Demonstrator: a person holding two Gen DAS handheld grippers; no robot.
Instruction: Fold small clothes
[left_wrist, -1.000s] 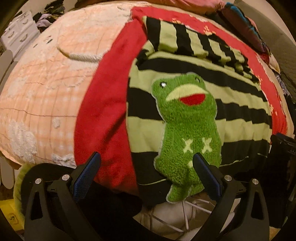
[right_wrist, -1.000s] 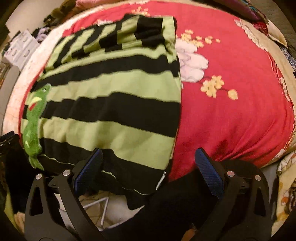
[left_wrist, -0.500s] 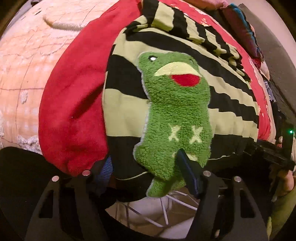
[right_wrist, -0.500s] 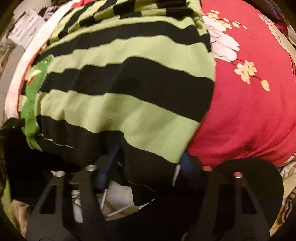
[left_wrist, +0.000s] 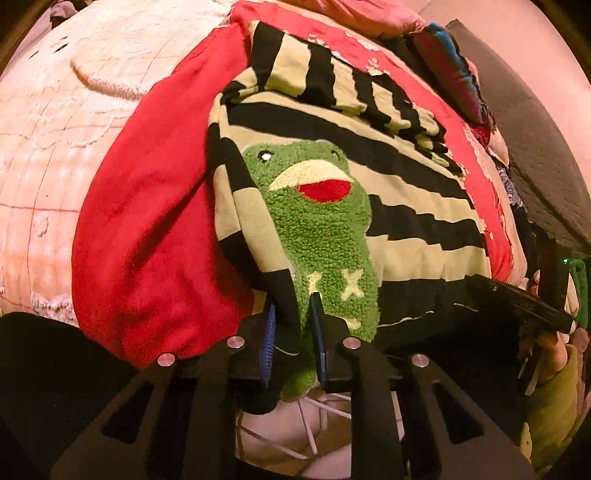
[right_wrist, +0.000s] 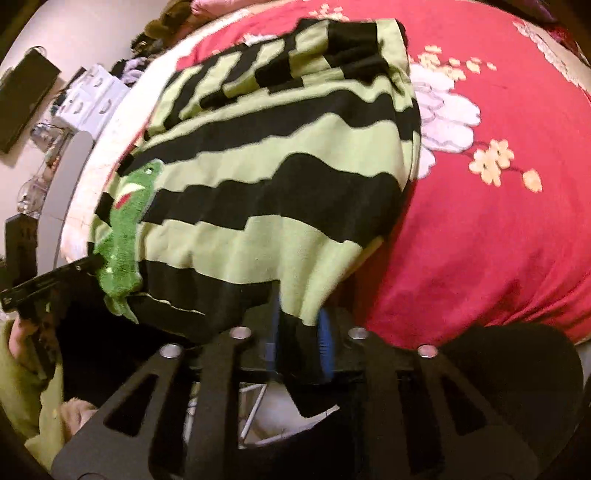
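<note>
At the near edge of the bed, both grippers now have the hem of the striped sweater (left_wrist: 406, 206) between their pads. A second ago the jaws were spread wide and only hovering over the cloth; now they are closing on it. The left gripper (left_wrist: 293, 332) pinches the bottom hem together with the lower part of the frog patch (left_wrist: 317, 236), and its jaws are almost pressed together with the fabric squeezed between them. The right gripper (right_wrist: 301, 336) pinches the other bottom corner of the hem, with a thicker fold of green and black cloth between its blue pads.

I judge this means the grasp for the next fold is nearly made, and the hem can soon be lifted and carried toward the collar side.

Farther back, the sweater lies flat on the red blanket (left_wrist: 147, 229), and its sleeves seem already folded across the top. Behind it, the red cloth with white and yellow flowers (right_wrist: 491, 162) spreads to the right. To the left lies the pale quilt (left_wrist: 55, 122).

I can read no brand, label or writing anywhere; the frog patch has only two cross marks.
</note>
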